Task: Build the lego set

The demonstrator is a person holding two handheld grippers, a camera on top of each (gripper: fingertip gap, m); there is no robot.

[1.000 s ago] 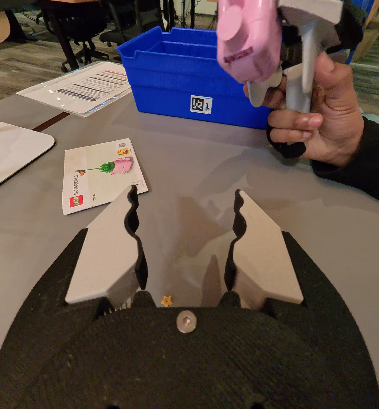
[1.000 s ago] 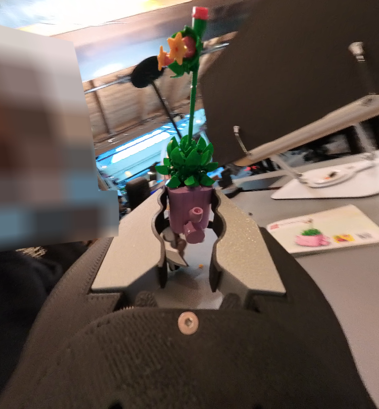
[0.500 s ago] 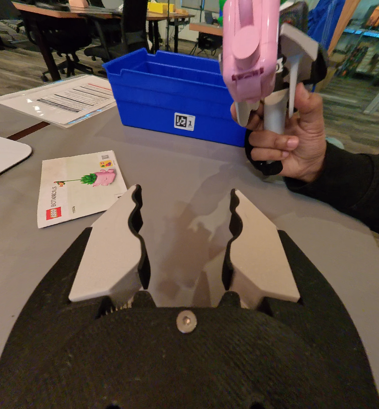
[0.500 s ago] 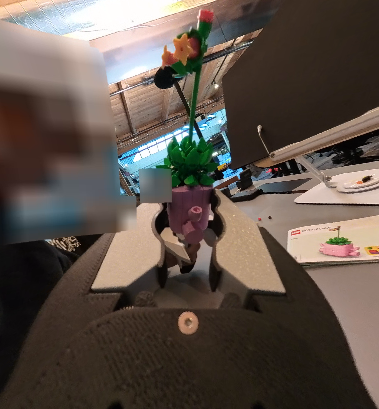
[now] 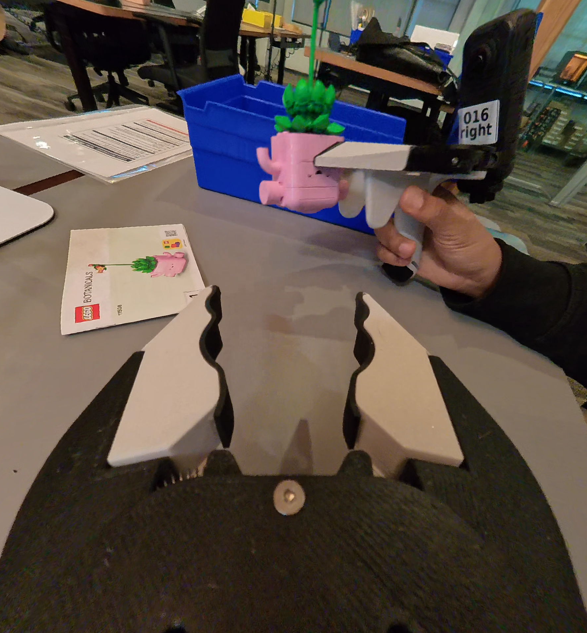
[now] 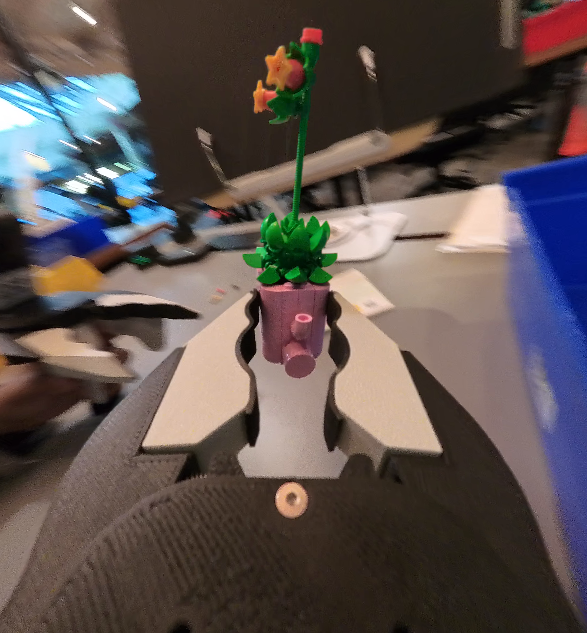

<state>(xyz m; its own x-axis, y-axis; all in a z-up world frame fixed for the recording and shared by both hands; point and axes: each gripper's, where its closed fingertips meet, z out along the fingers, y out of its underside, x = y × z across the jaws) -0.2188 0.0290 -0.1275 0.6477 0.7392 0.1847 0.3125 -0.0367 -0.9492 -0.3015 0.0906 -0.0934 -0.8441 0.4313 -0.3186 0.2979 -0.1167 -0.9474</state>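
My right gripper is shut on a pink lego pot with green leaves, a tall green stem and orange flowers at its top. In the left wrist view the same pink pot hangs upright in the air above the grey table, held by the right gripper in front of the blue bin. My left gripper is open and empty, low over the table, nearer to me than the pot. The instruction booklet lies flat to its left.
A blue bin stands at the back of the table and shows at the right edge of the right wrist view. A laminated sheet lies at the back left. A white pad sits at the left edge.
The right gripper has turned and lowered, so the pot that was tipped on its side high up now hangs upright in front of the bin. The left gripper has drawn back a little.
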